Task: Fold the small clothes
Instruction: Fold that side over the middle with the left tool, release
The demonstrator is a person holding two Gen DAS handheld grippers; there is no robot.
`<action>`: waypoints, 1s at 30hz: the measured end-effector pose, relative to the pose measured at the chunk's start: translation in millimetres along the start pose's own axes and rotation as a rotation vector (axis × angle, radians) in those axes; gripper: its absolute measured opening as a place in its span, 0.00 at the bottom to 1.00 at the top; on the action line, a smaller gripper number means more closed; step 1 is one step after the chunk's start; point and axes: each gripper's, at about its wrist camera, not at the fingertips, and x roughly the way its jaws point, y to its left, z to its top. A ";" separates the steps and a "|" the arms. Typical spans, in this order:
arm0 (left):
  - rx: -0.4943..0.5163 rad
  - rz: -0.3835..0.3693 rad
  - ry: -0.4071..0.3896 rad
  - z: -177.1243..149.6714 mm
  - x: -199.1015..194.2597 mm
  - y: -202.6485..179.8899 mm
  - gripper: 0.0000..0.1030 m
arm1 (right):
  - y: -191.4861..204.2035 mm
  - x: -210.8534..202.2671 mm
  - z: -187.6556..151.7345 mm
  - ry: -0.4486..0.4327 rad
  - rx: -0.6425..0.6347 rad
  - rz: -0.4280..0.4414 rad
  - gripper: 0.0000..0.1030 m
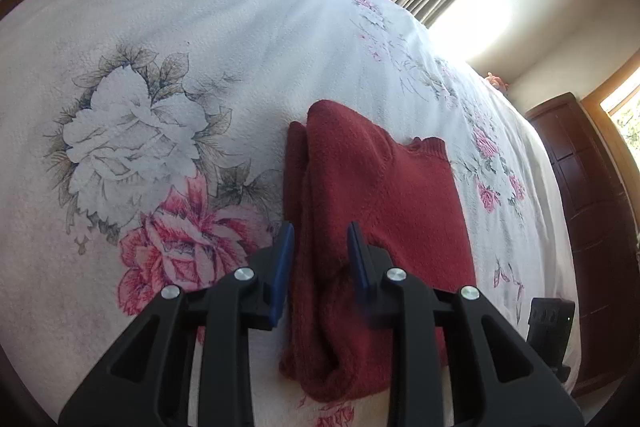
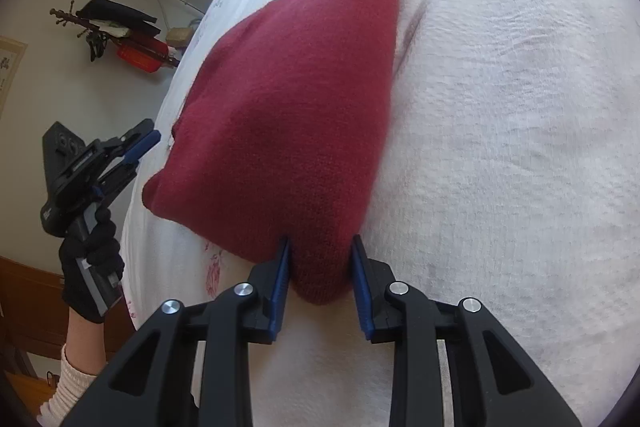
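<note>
- Two views, left wrist first: left gripper (image 1: 321, 241) had its jaws spread and empty, blue pads straddling the near long edge of the red sweater (image 1: 372, 211) without closing on it. The sweater lay partly folded on the floral bedspread (image 1: 168, 75), straight ahead of the fingers and running off to their right, with a ribbed edge at its far right corner.
- Right wrist view: right gripper (image 2: 321, 255) also stood spread, a rounded fold end of the sweater (image 2: 296, 115) sitting between its pads (image 2: 283, 271); contact looked light at most, no pinch. Left gripper (image 2: 140, 147) showed off to the left, held in a gloved hand (image 2: 94, 255), just beside the sweater's edge.
- Handling judgement: soft thick knit, light, limp, grippy not slippery; should sag and unfold if lifted by one point. Best hold: pinch all layers at the fold corners, both grippers together.
</note>
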 end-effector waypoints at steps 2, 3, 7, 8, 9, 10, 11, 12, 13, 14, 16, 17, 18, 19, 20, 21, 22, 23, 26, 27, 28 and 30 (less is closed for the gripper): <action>0.060 0.012 0.003 -11.3 -8.4 -11.1 0.25 | 0.3 0.2 -0.6 -0.001 0.001 -0.001 0.28; 0.086 0.015 0.008 -16.4 -9.9 -15.7 0.25 | 0.7 0.2 -0.7 -0.001 0.004 -0.002 0.28; 0.160 0.041 0.048 -34.0 -5.0 -25.6 0.30 | -1.5 -1.4 -3.0 0.003 0.004 -0.012 0.29; 0.172 0.054 0.057 -36.5 -2.0 -26.3 0.34 | -0.4 -1.5 -2.7 0.004 0.003 -0.016 0.29; 0.181 0.075 0.070 -38.7 2.0 -26.4 0.36 | 0.5 -1.3 -2.3 0.006 0.001 -0.021 0.29; 0.186 0.103 0.087 -40.5 7.7 -25.6 0.39 | 1.6 -1.4 -2.2 0.008 -0.003 -0.026 0.29; 0.190 0.120 0.101 -41.8 12.8 -24.5 0.39 | 2.7 -0.8 -1.5 0.009 -0.006 -0.031 0.29; 0.190 0.125 0.111 -43.2 16.3 -23.0 0.37 | 5.3 0.8 -0.6 0.010 -0.008 -0.034 0.29; 0.192 0.125 0.116 -44.6 18.5 -22.3 0.35 | 5.9 1.3 -0.2 0.011 -0.008 -0.036 0.29; 0.198 0.116 0.120 -45.8 19.5 -22.4 0.22 | 7.8 2.2 0.5 0.011 -0.007 -0.038 0.29; 0.200 0.113 0.100 -46.3 15.5 -21.8 0.14 | 8.3 3.4 0.7 0.013 -0.007 -0.041 0.29; 0.186 0.095 0.080 -45.5 10.0 -20.0 0.11 | 8.4 3.5 0.8 0.012 -0.006 -0.041 0.29; 0.163 0.071 0.053 -45.0 1.9 -18.1 0.11 | 8.9 3.5 0.6 0.012 -0.007 -0.041 0.29; 0.139 0.043 0.027 -44.4 -6.9 -15.6 0.10 | 9.4 3.5 0.6 0.012 -0.010 -0.042 0.29; 0.119 0.018 0.005 -44.8 -14.8 -12.3 0.09 | 10.2 3.7 0.2 0.011 -0.015 -0.044 0.29; 0.108 0.003 -0.008 -46.9 -20.7 -10.0 0.09 | 10.8 3.7 0.2 0.011 -0.020 -0.046 0.29; 0.101 -0.004 -0.009 -49.2 -22.8 -6.6 0.08 | 12.2 3.8 0.1 0.011 -0.025 -0.049 0.29; 0.093 -0.006 0.001 -51.8 -21.3 -2.1 0.08 | 13.8 4.2 -0.1 0.011 -0.033 -0.054 0.29; 0.062 0.007 0.053 -62.0 -4.5 12.1 0.08 | 15.5 5.7 -0.7 0.013 -0.038 -0.060 0.29; 0.052 0.009 0.066 -64.8 1.3 15.3 0.08 | 15.8 6.1 -1.2 0.013 -0.038 -0.060 0.29; 0.044 0.009 0.075 -67.6 6.7 18.3 0.08 | 16.1 6.6 -1.7 0.014 -0.037 -0.060 0.29; 0.043 0.018 0.089 -71.7 15.9 22.2 0.08 | 15.5 8.1 -1.9 0.018 -0.037 -0.062 0.29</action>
